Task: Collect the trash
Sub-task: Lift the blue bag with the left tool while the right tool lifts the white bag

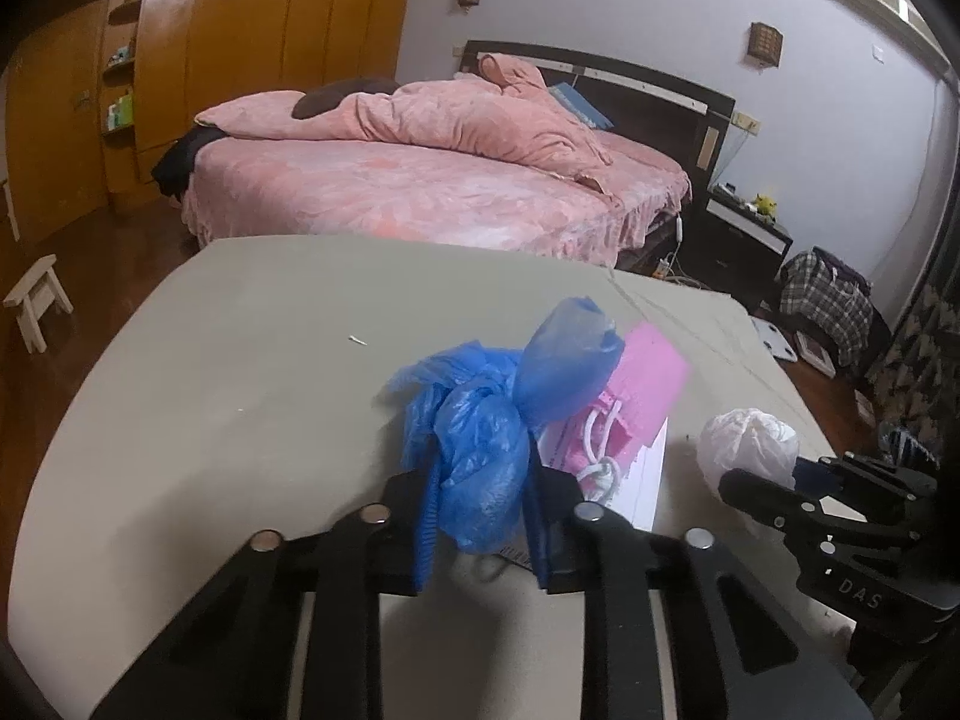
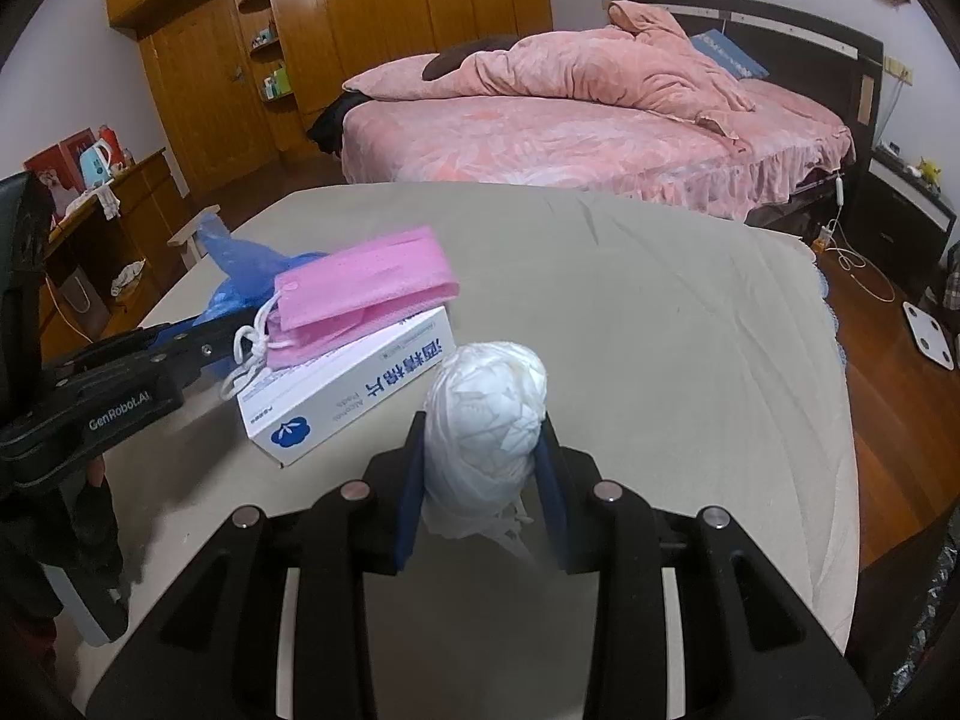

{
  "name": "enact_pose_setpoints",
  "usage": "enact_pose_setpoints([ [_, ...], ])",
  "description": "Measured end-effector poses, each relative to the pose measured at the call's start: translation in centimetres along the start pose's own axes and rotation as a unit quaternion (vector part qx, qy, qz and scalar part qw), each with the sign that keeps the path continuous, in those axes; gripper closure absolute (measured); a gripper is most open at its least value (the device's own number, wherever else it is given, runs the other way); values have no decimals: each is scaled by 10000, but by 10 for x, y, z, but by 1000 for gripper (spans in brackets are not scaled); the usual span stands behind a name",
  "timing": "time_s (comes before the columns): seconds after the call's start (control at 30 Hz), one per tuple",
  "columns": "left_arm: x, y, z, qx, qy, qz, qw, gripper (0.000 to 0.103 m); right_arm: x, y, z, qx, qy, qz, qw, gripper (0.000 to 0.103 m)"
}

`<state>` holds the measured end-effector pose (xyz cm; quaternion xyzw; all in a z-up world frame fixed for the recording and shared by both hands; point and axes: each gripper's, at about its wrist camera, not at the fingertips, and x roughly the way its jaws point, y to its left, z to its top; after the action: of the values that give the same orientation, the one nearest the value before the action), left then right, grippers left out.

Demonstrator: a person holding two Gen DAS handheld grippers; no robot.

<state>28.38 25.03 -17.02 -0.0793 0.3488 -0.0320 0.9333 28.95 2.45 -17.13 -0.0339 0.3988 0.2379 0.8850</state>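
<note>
Beige tabletop (image 2: 660, 330) before pink bed (image 2: 600, 138), wooden wardrobe (image 2: 372, 18) behind.

Both tools are matte black, with blue finger pads and round silver screws — the left gripper (image 1: 477, 516) is marked "GenRobot.AI", the right gripper (image 2: 480, 480) "DAS" in white.

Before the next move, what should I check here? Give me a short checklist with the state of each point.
1. Left tongs closed on crumpled blue plastic bag: ok.
2. Right tongs closed on white plastic bag ball: ok.
3. Both bags lifted clear of the beige table: cannot tell.
4. Pink face masks resting on the white cardboard box, not yet collected: not ok.
5. Trash bin in view: not ok.
</note>
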Motion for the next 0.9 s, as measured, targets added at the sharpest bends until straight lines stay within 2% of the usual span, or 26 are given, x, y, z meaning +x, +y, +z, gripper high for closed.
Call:
enact_pose_setpoints([
  [0.3,-39,4,0,-213,-403,347,9984,82,-24,1,4,65,-230,89,9997,70],
  [0.63,-86,-22,0,-35,-746,627,9952,82,-71,11,9,-60,-573,102,9983,70],
  [0.9,-113,-52,-2,136,-887,536,9945,82,-118,1,11,-62,-854,53,9963,70],
])
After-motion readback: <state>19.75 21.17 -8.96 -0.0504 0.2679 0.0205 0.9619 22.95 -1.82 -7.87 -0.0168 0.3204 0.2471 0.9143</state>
